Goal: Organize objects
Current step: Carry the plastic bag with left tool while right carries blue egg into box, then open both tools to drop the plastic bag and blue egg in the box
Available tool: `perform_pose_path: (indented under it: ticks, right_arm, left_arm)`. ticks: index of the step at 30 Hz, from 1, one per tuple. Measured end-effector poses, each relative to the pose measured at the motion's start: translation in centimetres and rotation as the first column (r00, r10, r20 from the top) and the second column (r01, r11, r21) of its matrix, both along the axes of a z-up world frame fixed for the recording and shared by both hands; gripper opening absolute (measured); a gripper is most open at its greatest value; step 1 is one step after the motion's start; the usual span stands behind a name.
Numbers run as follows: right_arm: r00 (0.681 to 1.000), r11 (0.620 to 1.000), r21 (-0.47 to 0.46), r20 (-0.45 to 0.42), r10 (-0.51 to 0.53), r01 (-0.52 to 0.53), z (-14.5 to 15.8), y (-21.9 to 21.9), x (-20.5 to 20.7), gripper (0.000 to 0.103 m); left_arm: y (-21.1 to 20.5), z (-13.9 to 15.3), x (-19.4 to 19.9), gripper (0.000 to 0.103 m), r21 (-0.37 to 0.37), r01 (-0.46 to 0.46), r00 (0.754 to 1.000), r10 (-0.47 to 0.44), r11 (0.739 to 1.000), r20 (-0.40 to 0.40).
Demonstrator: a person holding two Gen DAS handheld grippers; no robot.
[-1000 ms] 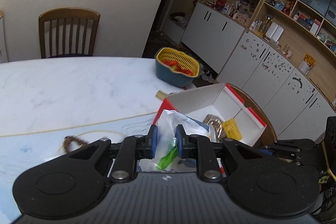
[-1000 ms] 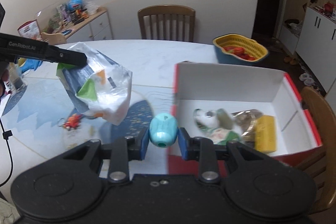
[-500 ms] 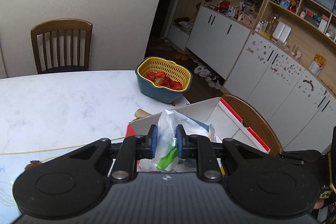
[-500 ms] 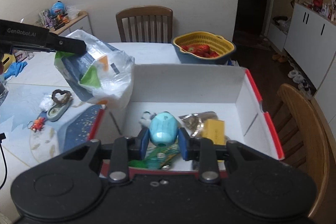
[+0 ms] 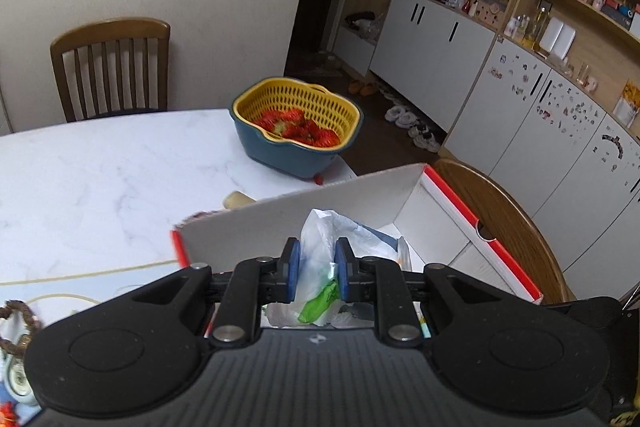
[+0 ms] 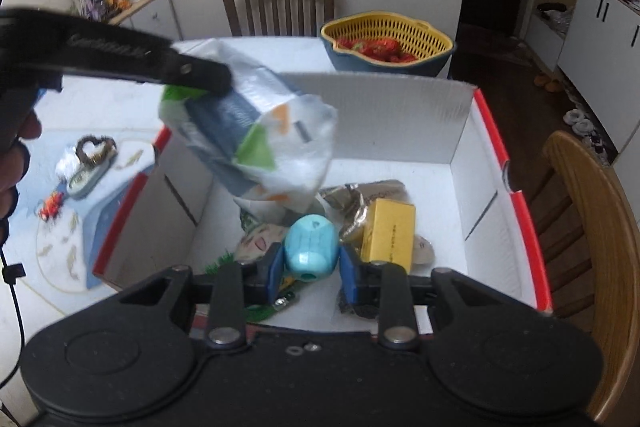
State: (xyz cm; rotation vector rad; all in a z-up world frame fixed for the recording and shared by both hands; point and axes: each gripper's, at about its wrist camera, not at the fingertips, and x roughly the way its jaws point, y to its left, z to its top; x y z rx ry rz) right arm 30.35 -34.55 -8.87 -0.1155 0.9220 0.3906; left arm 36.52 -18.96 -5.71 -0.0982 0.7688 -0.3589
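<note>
My left gripper (image 5: 316, 269) clamps a plastic bag (image 6: 260, 143); my right gripper (image 6: 308, 267) clamps a blue toy (image 6: 310, 247) over the box (image 6: 492, 131), its 3 o'clock floor bare.

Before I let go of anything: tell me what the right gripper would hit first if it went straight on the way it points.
Probably the yellow box on the floor of the white box, just beyond the blue toy it holds; depth is unclear.

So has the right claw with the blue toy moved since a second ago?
Yes. The right claw, shut on the blue toy, was short of the box's red front edge; now it is over the box, above the yellow packet.
</note>
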Motion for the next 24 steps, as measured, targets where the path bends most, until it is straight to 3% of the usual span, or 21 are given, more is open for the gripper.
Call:
perform_pose_path:
  ticks: [9,15,24]
  right_arm:
    - [0.996,0.999,0.000,-0.070,0.049,-0.049,-1.8,-0.4,1.4,0.029]
    - [0.994,0.999,-0.001,-0.095,0.050,-0.050,-2.6,-0.6,2.0,0.030]
    - [0.994,0.997,0.044,-0.093,0.064,-0.060,-2.0,-1.7,1.8,0.039]
  left_arm:
    - [-2.7,-3.1,1.5,0.019,0.040,0.018,0.997,-0.016,0.999,-0.069]
    - [-3.8,-4.8,2.3,0.018,0.106,0.056,0.991,-0.043,0.993,-0.124]
    - [-4.0,-5.6,2.8,0.020,0.143,0.103,0.983,-0.078,0.984,-0.168]
